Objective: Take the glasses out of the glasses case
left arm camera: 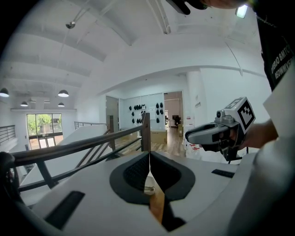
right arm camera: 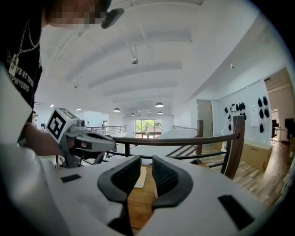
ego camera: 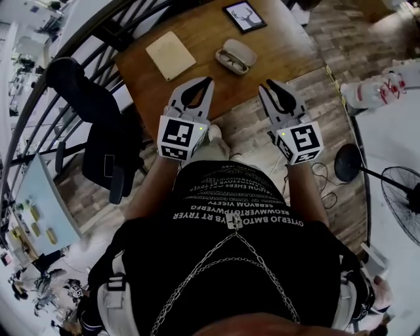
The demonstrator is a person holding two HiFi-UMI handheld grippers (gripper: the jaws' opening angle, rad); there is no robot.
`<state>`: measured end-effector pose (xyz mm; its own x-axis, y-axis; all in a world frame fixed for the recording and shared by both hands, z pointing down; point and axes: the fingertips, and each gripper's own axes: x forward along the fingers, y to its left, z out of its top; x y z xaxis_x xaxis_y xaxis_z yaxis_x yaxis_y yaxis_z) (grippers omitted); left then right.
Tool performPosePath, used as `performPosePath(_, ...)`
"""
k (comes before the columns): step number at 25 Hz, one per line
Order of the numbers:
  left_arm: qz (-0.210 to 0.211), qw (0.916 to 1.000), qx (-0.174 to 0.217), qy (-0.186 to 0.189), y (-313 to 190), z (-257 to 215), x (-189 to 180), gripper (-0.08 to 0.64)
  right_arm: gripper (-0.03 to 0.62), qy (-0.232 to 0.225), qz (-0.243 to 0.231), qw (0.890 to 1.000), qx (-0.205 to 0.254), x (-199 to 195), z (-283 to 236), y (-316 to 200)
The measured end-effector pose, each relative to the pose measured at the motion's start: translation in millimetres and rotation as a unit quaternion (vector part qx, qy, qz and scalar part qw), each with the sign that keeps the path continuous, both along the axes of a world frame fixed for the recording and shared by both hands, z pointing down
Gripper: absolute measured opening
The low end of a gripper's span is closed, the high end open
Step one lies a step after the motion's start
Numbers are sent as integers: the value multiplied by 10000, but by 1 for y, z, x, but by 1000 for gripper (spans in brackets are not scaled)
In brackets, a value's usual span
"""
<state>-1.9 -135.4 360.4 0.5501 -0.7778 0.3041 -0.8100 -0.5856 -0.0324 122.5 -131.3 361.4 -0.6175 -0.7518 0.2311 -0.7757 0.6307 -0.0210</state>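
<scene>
Pale grey oval glasses case is lying open on the brown wooden tabletop. Sth dark is sitting in one shell, prob. the glasses, but too small to confirm. Just left of the case a flat beige pad is lying. Beyond the case, nr the far edge, a black-framed deer picture is sitting.

Left hand-held gripper is hovering on the person's side of the case and to its left, tips over the tabletop's near part. Its jaws are clenched, meeting tip to tip w/ nothing btwn them. Right hand-held gripper is hovering on the person's side of the case and to its right, abt at the tabletop's near edge. It is released, jaws standing part-way apart, w/ only wood and the pad showing thru the gap. Both are pointing toward the case, neither touching it.

Black office chair is standing well left of the case, off the tabletop.
</scene>
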Motion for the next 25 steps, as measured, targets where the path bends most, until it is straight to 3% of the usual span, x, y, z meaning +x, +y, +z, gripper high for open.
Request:
performPosePath(11,-69,9999,-84,-5,-59,12,-31,29,83,27,-26,10000,-74,-31,9,-61)
performPosePath(25,276,9996,-2,71,-124,6,-46,29,77,235,211,9995,29,-50,4,-125)
